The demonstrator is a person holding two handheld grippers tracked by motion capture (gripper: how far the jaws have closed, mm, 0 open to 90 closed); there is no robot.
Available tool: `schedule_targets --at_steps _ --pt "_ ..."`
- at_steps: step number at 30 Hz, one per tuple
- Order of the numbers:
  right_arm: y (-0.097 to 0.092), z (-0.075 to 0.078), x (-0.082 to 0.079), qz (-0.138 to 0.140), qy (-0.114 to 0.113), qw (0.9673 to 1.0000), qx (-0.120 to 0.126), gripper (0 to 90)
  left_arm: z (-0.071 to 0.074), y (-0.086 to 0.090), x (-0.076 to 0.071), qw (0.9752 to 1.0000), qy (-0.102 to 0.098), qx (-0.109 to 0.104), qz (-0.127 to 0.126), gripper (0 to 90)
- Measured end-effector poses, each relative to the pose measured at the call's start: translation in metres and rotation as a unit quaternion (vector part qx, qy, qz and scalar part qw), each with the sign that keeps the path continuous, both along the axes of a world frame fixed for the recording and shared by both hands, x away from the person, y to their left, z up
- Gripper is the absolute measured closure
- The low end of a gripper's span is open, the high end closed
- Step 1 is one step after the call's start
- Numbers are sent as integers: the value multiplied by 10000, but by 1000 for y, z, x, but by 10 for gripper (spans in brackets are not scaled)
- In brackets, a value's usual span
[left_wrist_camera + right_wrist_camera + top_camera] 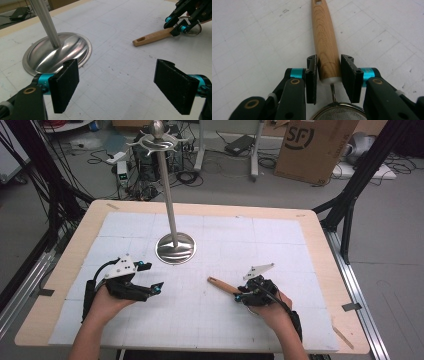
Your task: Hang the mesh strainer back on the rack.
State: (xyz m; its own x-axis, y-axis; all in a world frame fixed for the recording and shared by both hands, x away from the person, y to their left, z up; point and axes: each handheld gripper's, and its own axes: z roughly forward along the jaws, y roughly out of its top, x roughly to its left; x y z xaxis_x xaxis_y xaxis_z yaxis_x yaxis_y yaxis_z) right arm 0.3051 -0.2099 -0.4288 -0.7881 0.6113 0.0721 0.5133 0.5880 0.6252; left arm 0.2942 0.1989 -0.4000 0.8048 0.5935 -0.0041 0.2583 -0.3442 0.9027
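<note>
Left gripper (151, 277): held low over the counter's (310, 227) near left, pointing right, fingers (65, 83) spread wide, holding nothing.
Right gripper (329, 75): near right, pointing left, fingers (311, 77) clenched on the strainer's wooden handle (325, 42).
Strainer (223, 285): lying on the counter, handle toward the metal stand (175, 247).

A shiny silver stand (175, 247) rises from a white gridded mat (280, 240) on the pale wooden table (320, 245), beside a tan wood-grained strainer handle (325, 42) between black, teal-trimmed grippers (150, 279).
</note>
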Motion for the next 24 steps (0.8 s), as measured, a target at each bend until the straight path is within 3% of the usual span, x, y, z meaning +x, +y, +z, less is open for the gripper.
schedule_targets --at_steps 5,11,13,17,20,24 --pt "1 -1 1 -5 43 10000 -37 609 -1 -1 0 10000 13 4 0 209" --pt "2 -2 2 73 63 9999 -93 608 -1 -2 0 10000 34 36 -12 210" --pt "3 -1 3 75 164 9997 -143 609 -1 -2 0 10000 38 26 -11 211" --pt "7 3 7 230 235 9986 -404 608 -2 -2 1 10000 60 52 -11 211" --pt "14 7 11 375 298 9959 -768 616 -3 -3 1 9999 71 67 -29 212" --pt "20 10 16 478 419 9928 -1011 648 -3 -3 1 9999 79 61 -28 212"
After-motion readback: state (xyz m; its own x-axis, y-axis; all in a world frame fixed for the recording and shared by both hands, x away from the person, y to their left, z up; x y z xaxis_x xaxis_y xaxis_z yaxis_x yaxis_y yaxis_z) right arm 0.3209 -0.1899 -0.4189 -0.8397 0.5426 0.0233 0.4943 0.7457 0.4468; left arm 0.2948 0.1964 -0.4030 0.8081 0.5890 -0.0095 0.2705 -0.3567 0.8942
